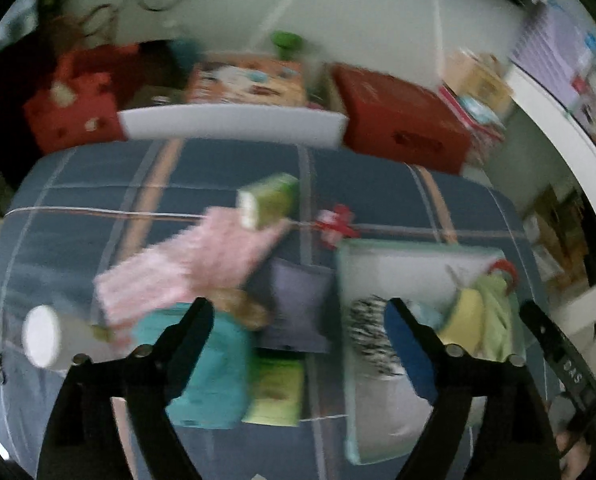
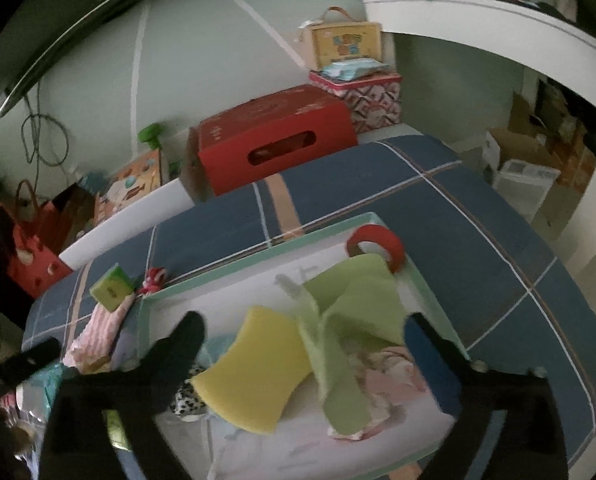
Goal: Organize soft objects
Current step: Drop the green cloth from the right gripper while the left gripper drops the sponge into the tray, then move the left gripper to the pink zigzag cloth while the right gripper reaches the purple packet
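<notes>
A white bin with a teal rim (image 1: 401,249) (image 2: 258,252) sits on the blue plaid bed. It holds a yellow sponge (image 2: 254,376) (image 1: 463,320), a light green cloth (image 2: 353,320) (image 1: 497,316), a zebra-print item (image 1: 371,334) (image 2: 188,398) and a red ring (image 2: 377,246). Left of the bin lie a pink cloth (image 1: 186,268), a purple cushion (image 1: 298,304), a teal pouch (image 1: 214,372), a brown soft toy (image 1: 242,308) and a green box (image 1: 270,200). My left gripper (image 1: 298,320) is open and empty above these. My right gripper (image 2: 303,336) is open and empty above the bin.
A red cardboard box (image 2: 274,136) (image 1: 401,120), a red bag (image 1: 74,100), a picture box (image 1: 246,80) and a white board (image 1: 234,124) stand behind the bed. A white cylinder (image 1: 44,338) lies at the left. A red ribbon (image 1: 335,222) lies mid-bed.
</notes>
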Demonstrator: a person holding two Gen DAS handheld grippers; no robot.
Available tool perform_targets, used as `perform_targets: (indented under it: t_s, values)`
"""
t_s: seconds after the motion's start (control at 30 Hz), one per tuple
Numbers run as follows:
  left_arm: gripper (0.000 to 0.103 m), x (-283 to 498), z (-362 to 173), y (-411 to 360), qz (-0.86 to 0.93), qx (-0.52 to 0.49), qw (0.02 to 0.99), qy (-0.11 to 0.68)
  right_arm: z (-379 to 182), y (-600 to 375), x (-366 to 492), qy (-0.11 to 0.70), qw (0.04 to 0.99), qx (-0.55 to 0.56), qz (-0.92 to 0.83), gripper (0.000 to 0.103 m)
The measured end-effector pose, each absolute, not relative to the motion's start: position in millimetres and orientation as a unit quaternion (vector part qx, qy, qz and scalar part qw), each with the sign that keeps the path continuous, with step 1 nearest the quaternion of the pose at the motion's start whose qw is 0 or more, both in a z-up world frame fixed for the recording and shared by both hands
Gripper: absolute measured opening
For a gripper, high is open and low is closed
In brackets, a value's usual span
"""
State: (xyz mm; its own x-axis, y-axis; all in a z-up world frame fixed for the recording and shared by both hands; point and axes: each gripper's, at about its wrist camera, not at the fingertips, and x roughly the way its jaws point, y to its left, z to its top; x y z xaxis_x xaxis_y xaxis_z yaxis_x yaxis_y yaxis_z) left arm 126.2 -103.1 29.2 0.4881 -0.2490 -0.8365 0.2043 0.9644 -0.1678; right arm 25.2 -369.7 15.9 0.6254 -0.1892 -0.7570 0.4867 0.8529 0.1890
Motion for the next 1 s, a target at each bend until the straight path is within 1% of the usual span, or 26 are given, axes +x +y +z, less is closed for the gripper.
perform_targets:
  t_s: [0.03,0.23,0.57,0.73,0.8,1.0]
  values:
    - [0.095,126,32,-90,-0.118,-0.029,0.867,0.483,17,-364,28,0.389,0.882,0.187,-0.187,0.103]
    - [0.096,126,41,-22,-0.061,-0.08,0.883,0.458,17,-337,40,0.401,0.887,0.17,-0.156,0.103]
    - [0.096,120,39,69,0.027,-0.125,0.889,0.44,20,-272,64,0.406,0.9,0.141,-0.071,0.103]
    - [0.097,116,36,100,0.051,-0.145,0.888,0.434,21,-235,74,0.406,0.903,0.136,-0.023,0.103]
    - [0.099,116,34,110,0.054,-0.154,0.888,0.43,20,-226,78,0.406,0.904,0.135,-0.013,0.103]
    - [0.1,125,28,115,0.04,-0.166,0.886,0.432,12,-213,87,0.418,0.897,0.145,-0.001,0.103]
